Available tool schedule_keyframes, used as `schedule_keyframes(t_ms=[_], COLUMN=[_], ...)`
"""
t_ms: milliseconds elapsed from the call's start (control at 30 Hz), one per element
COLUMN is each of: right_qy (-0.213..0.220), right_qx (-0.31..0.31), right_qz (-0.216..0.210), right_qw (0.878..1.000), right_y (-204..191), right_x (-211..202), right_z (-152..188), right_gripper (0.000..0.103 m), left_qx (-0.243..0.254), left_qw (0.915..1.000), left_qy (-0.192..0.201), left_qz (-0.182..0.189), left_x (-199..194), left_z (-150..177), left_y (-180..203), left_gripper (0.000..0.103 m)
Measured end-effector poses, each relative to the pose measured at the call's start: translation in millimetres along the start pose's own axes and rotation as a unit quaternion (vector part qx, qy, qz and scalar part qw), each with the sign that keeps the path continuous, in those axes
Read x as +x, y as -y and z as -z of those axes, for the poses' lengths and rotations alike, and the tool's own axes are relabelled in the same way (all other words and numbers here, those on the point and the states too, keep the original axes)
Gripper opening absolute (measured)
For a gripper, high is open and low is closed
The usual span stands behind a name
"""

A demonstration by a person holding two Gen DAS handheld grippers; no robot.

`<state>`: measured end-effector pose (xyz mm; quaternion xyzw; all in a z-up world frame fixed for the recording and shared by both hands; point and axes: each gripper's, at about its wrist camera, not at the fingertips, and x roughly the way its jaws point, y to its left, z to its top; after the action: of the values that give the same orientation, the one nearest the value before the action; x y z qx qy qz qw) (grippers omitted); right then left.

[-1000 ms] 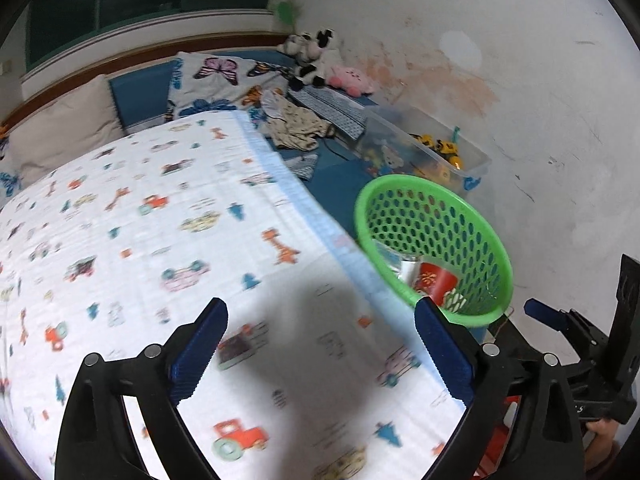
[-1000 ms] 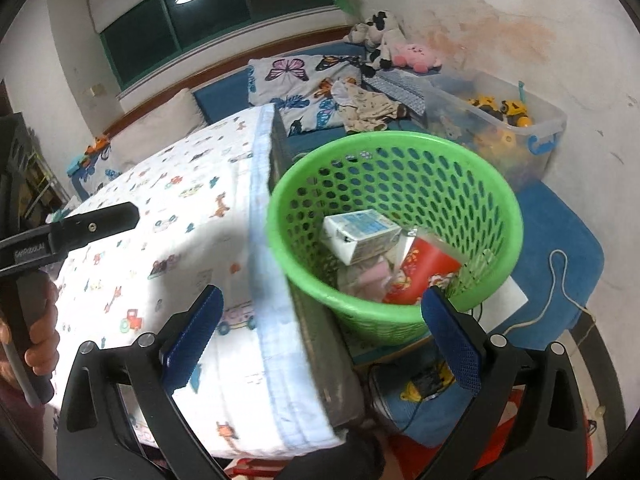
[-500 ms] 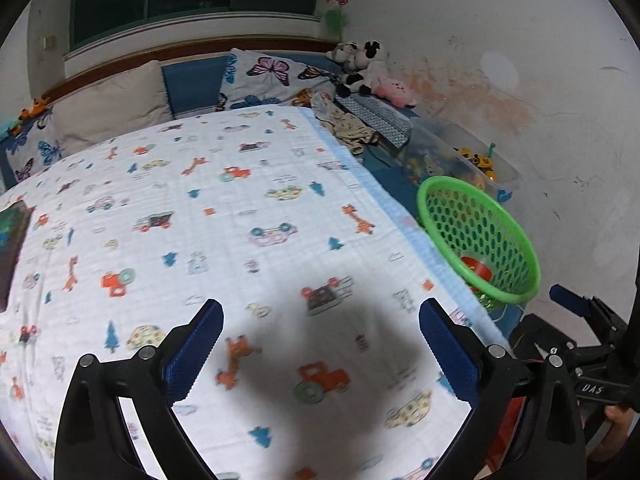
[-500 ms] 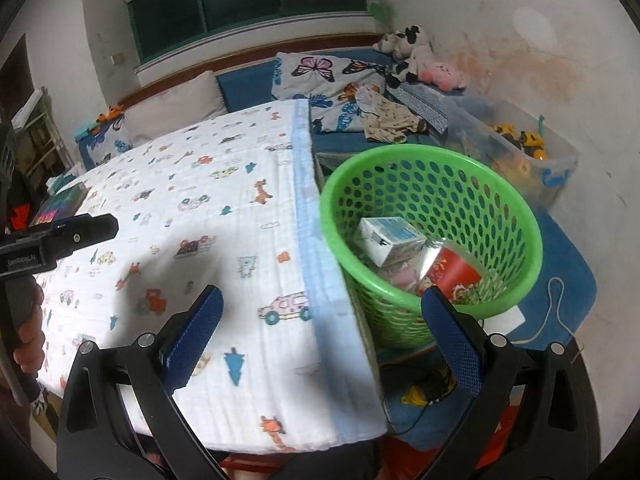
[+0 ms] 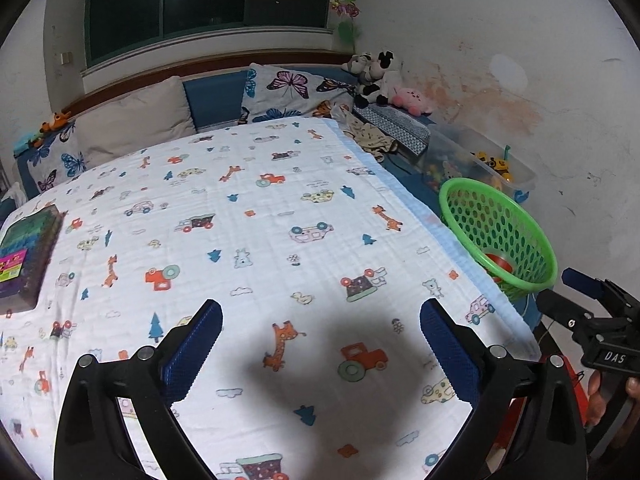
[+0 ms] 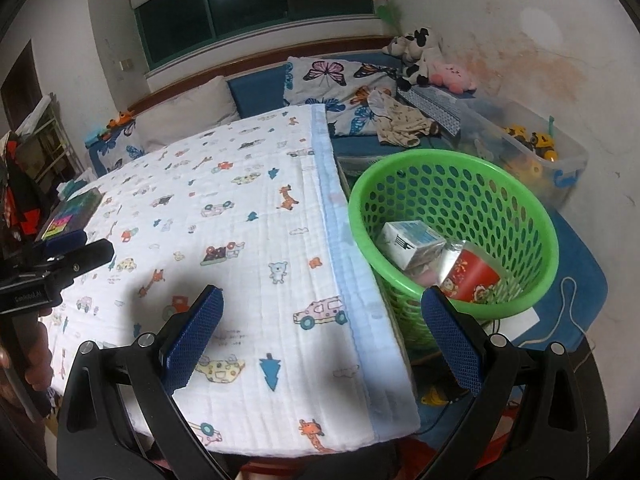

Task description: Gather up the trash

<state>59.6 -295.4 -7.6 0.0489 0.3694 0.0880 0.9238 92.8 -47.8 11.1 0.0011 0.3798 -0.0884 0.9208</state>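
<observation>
Nearest in the left wrist view, the left gripper (image 5: 320, 344) is held with its blue-padded fingers (image 5: 196, 344) wide apart and nothing between them, above the printed blanket (image 5: 280, 220) that covers the table. A dark shadow is cast on the cloth between the fingers. The right gripper (image 6: 320, 332) is likewise spread apart and empty, held over the blanket's near right corner, where the pale blue border (image 6: 340, 240) drops off at the table edge. In the left wrist view the right gripper (image 5: 592, 312) is seen only in part at the right margin.

Just beyond that edge, to the right and lower, the green basket (image 6: 520, 216) is placed close against the table side. Inside it lie a white carton (image 6: 412, 240) and a red wrapper (image 6: 472, 276); what lies beneath them cannot be made out. From the left wrist view only a red patch is seen through the basket (image 5: 480, 204).

At the far left edge of the blanket a dark box (image 5: 28, 252) is cut off by the frame. Farther back, pillows (image 5: 136, 124), plush toys (image 6: 424, 56) and a clear bin (image 6: 560, 160) of toys are ranged against the wall.
</observation>
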Motion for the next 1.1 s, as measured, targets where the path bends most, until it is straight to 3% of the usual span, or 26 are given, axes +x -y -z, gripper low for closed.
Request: schedule_keyframes(t_ms=[1100], right_qy=[0.003], right_qx=[-0.012], right_qz=[-0.009], right_qw=[1.0], right_y=[-19], right_x=[-3], right_z=[3], right_gripper=[0.099], left_qx=[0.012], left_qw=[0.9991], left_qy=[0.014], left_qz=[-0.038], left_x=[-16], left_z=[22], left_y=[-10], left_gripper=[0.096])
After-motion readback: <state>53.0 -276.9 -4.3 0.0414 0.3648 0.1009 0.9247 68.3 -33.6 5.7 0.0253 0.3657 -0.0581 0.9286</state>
